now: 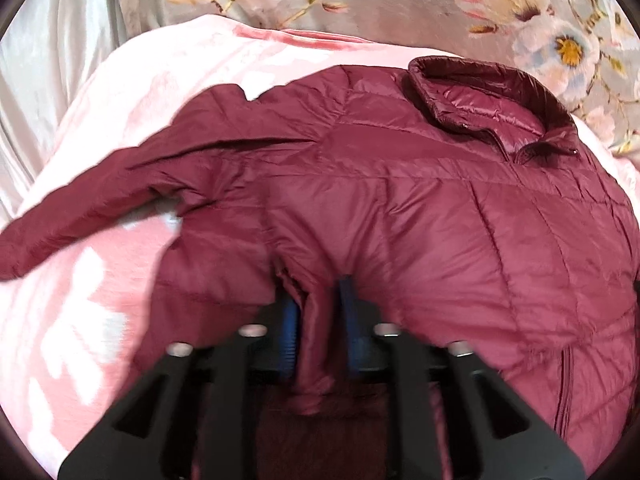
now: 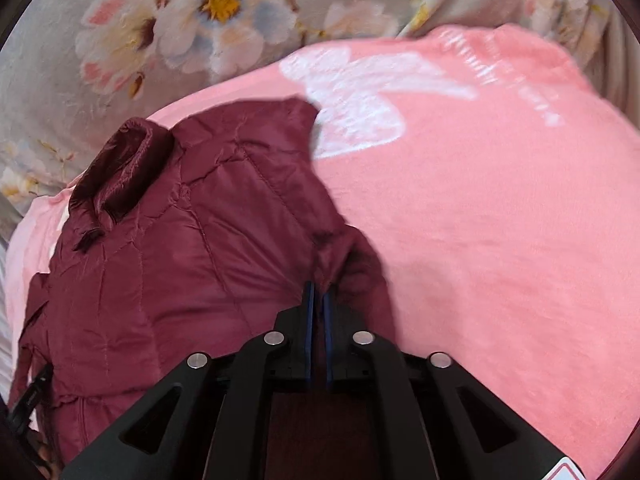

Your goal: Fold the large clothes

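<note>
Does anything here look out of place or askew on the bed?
Nothing is damaged or spilled. The jacket lies front up on the pink blanket, still uneven: one sleeve sticks out sideways, and a fold of fabric bunches up between the pads of the left gripper. The collar stands up crumpled.

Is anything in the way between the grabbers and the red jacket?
No, nothing visible is. The left gripper has a fold of the jacket between its fingers, with gaps at the pads. The right gripper pinches the jacket's edge. The jacket lies on a pink blanket.
</note>
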The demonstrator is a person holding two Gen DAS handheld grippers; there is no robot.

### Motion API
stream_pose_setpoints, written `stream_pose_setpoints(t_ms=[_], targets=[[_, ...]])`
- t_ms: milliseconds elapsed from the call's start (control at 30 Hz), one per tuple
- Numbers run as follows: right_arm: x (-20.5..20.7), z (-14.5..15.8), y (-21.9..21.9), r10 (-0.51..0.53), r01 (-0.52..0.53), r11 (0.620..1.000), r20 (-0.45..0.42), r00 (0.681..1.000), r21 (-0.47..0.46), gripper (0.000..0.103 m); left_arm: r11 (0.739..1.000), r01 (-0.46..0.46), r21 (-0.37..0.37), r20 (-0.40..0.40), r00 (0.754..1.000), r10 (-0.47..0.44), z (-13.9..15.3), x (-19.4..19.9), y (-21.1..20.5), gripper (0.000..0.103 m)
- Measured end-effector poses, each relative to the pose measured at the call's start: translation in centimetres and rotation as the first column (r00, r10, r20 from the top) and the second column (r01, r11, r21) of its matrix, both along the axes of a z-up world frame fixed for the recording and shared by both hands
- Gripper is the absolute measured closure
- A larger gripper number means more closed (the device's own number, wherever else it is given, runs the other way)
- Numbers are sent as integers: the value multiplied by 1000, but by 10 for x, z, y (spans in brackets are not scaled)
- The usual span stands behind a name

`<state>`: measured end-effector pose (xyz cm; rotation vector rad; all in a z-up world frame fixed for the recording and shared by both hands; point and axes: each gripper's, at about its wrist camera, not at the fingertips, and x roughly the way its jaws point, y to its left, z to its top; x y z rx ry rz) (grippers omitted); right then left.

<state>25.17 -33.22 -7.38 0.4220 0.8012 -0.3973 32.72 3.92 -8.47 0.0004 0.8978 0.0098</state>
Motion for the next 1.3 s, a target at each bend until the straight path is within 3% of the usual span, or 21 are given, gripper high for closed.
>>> stream_pose_setpoints(t_ms=[33,67,133,200,333,500,600,833,1300], targets=[[-7,8,6,1,-1,1000,16,1000,-14,88,1000,-2,0,5,1000,2,9,-6,5,46],[-16,17,16,29,-28,999,41,999,-25,88,1000,-2,-7,34,999,2,22,-14,10,43],[-22,31,42,109,-106,993,71,991,-45,88,1000,8,-30,71,997,-5,47,-26,8,41],[-20,40,73,196,-191,979,83,977,-66,88,993,52,-102,69,997,-45,64,-30,-4,40],[1,41,136,359,-353,931,60,931,-97,88,967,144,-209,-7,989,-149,62,-25,-43,39],[21,19,168,402,-397,907,3,916,-142,88,989,108,-97,-59,992,-114,22,-13,-76,39],[28,-1,172,406,-408,904,-46,913,-123,88,993,92,-76,-78,992,-98,-2,-9,-78,38],[30,-17,167,398,-400,913,-46,916,-81,90,996,88,-26,-7,996,-88,-12,-17,-83,27],[32,-19,171,396,-399,910,-56,917,-111,90,998,55,34,-4,999,-55,-15,-16,-88,16]])
